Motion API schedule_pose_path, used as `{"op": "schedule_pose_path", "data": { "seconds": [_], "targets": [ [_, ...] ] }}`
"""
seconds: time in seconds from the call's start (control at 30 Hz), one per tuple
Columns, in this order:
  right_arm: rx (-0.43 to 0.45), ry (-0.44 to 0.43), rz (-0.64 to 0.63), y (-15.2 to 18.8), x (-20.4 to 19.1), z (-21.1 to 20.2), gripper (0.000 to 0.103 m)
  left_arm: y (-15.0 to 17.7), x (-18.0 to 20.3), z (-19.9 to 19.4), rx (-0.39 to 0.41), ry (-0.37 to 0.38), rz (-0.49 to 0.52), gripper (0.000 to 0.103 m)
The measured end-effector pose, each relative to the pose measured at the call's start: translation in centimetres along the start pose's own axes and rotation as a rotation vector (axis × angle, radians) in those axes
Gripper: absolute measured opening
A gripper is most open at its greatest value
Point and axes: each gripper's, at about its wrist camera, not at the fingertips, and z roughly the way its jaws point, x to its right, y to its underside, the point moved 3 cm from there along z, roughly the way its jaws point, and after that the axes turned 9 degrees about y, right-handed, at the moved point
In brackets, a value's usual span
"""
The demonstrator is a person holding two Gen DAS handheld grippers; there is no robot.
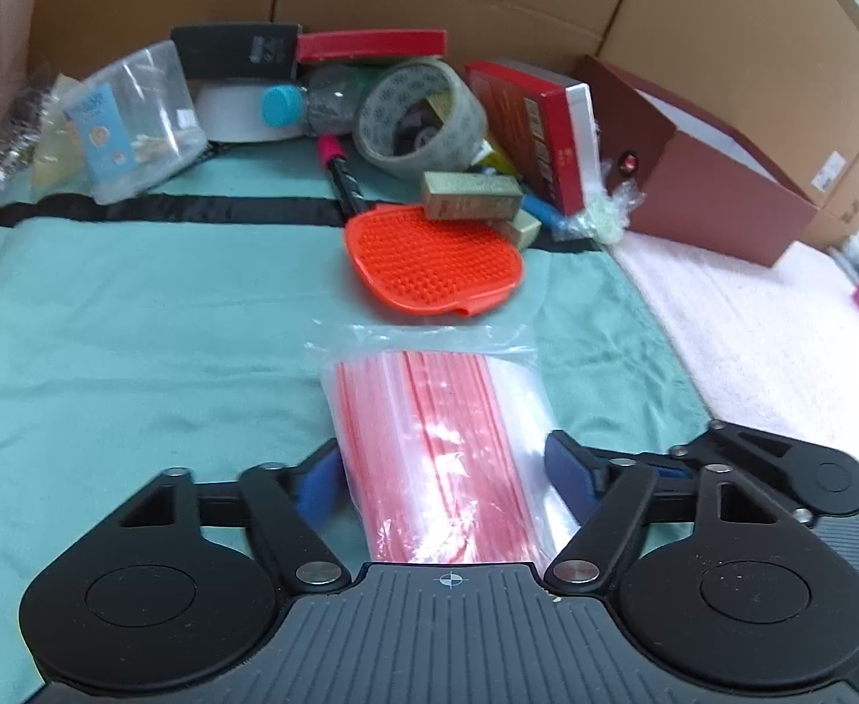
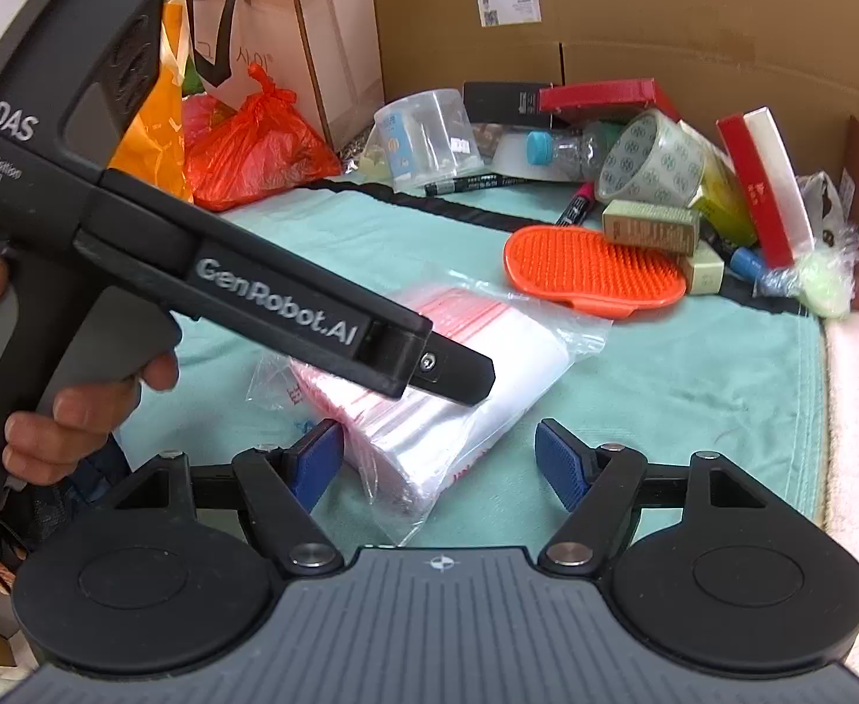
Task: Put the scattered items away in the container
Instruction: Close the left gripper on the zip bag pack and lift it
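Nearest my cameras lies the pack of zip bags (image 1: pixel 435 457) on the teal cloth (image 1: pixel 136 322). My left gripper (image 1: pixel 444 469) straddles it, blue pads spread, neither clearly pressing. My right gripper (image 2: pixel 438 460) stands spread too, the pack's corner between its pads, untouched. Just beyond the pack sits the orange brush (image 1: pixel 432 264), then a gold box (image 1: pixel 470 196), tape roll (image 1: pixel 420 111) and red book (image 1: pixel 532 129). Right of the pack, well apart, stands the brown box (image 1: pixel 705 176), open.
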Motion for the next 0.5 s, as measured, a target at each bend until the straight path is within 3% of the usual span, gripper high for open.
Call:
{"op": "schedule_pose_path", "data": {
  "seconds": [0.5],
  "targets": [
    [-0.001, 0.004, 0.000, -0.3, 0.0, 0.4, 0.079, -0.2, 1.3, 0.1, -0.035, 0.012, 0.117, 0.064]
  ]
}}
